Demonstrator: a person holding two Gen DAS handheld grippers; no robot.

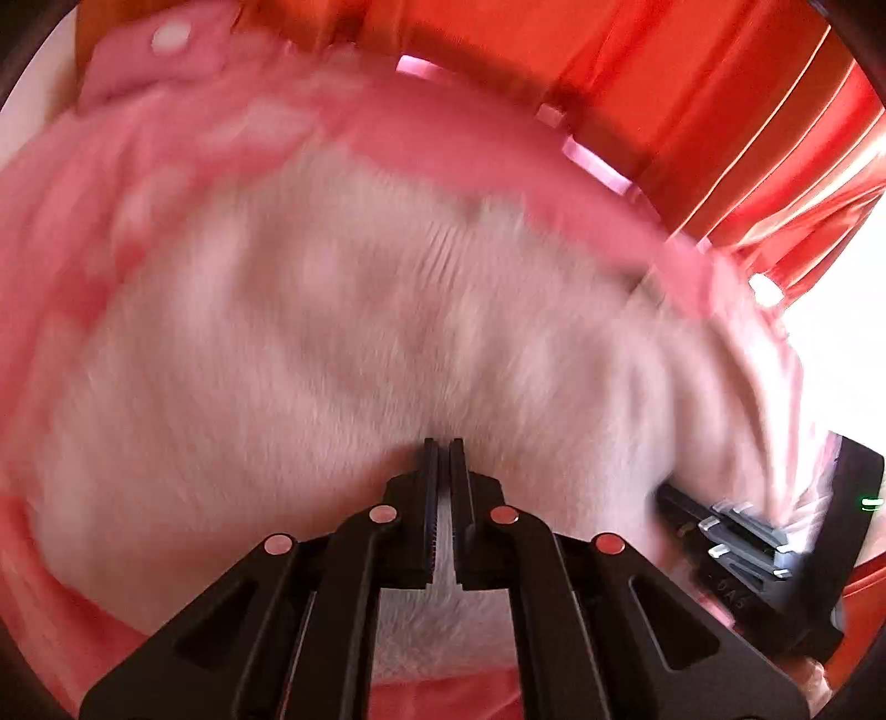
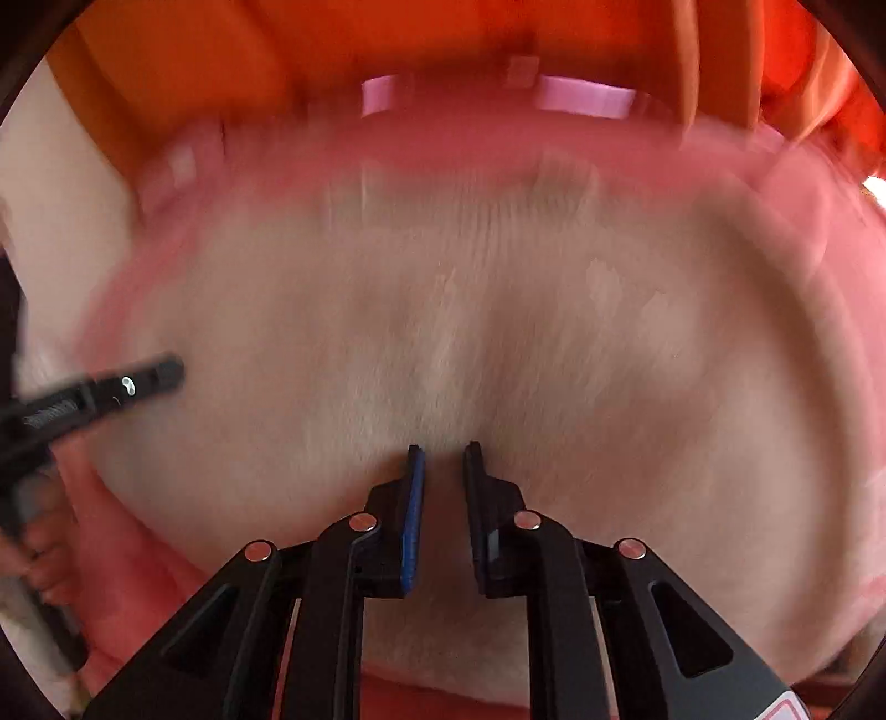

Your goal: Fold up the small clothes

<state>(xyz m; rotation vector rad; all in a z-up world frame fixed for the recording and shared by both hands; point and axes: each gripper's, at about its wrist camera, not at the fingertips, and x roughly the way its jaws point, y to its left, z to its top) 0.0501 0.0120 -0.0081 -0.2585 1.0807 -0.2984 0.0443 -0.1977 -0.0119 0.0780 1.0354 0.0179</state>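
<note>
A small pink garment with a fuzzy white lining (image 1: 332,332) fills both views, lining side toward the cameras, blurred by motion. My left gripper (image 1: 443,443) is shut on a pinch of the white lining, which puckers toward its tips. In the right wrist view the same garment (image 2: 526,332) spreads wide, and my right gripper (image 2: 444,448) is shut on a thicker fold of lining between its blue-edged pads. The right gripper (image 1: 720,531) shows at the right of the left wrist view, the left gripper (image 2: 138,382) at the left of the right wrist view.
Orange-red pleated cloth (image 1: 692,83) hangs behind the garment. Pale lilac pieces (image 2: 587,94) sit along the far edge. A pink flap with a white snap (image 1: 170,36) lies at the far left. A hand (image 2: 39,548) holds the left gripper's handle.
</note>
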